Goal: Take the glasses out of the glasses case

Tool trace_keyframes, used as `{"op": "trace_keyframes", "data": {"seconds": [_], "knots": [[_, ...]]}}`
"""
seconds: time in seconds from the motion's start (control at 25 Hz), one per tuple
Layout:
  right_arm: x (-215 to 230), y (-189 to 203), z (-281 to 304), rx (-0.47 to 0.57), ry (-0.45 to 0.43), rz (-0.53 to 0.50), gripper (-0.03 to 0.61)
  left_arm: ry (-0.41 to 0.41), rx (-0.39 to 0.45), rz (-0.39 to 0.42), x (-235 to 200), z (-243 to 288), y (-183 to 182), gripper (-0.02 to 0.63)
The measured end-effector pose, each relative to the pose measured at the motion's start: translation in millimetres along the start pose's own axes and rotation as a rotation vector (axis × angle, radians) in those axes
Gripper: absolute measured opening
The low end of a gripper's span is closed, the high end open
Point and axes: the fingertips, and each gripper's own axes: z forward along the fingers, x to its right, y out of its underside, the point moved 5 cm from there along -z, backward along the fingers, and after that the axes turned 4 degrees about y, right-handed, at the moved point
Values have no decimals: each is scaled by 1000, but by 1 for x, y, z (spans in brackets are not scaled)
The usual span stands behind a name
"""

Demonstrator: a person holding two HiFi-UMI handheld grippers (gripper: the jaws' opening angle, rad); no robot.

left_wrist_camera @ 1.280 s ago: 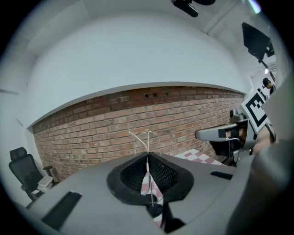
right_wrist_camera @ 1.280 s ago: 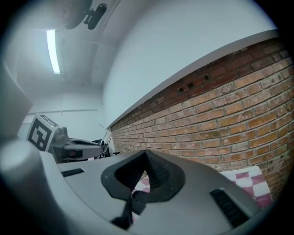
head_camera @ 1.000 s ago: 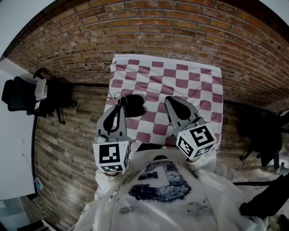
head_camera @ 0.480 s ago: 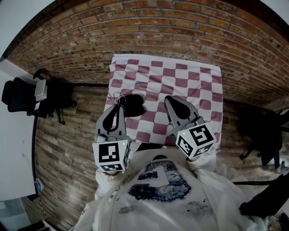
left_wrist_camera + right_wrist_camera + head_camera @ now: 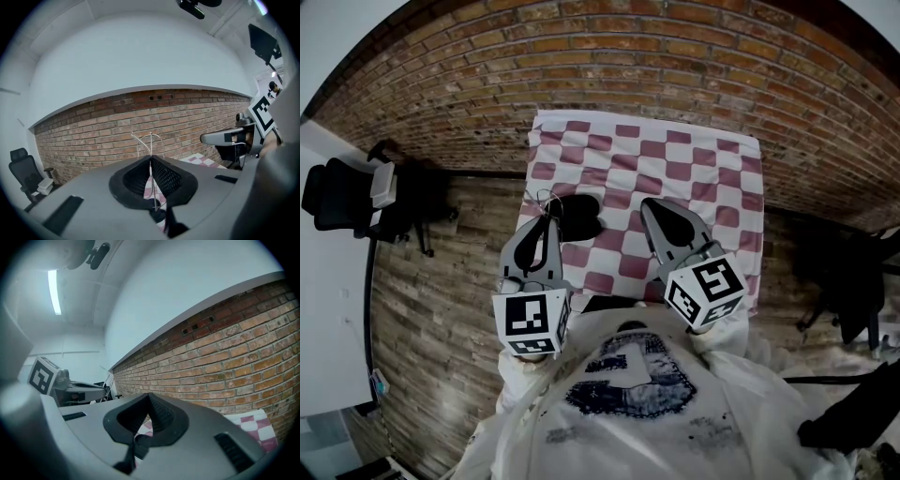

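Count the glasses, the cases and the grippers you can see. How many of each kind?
Glasses: 1
Glasses case: 1
Grippers: 2 (left gripper, right gripper)
Total: 4

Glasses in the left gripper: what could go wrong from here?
1. The left gripper pinches the glasses by one thin wire at the jaw tips; they could pivot or slip out.
2. They hang near the table's left edge, beside the case; a drop might reach the floor.
3. The right gripper is shut and apart, so nothing backs the hold.
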Motion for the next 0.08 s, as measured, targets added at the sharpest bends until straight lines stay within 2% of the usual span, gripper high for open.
{"op": "trace_keyframes", "data": {"seconds": [0.08], "knots": [[-1, 1, 1, -1, -1, 1, 14, 0, 1, 0, -2, 0, 1, 25]]}}
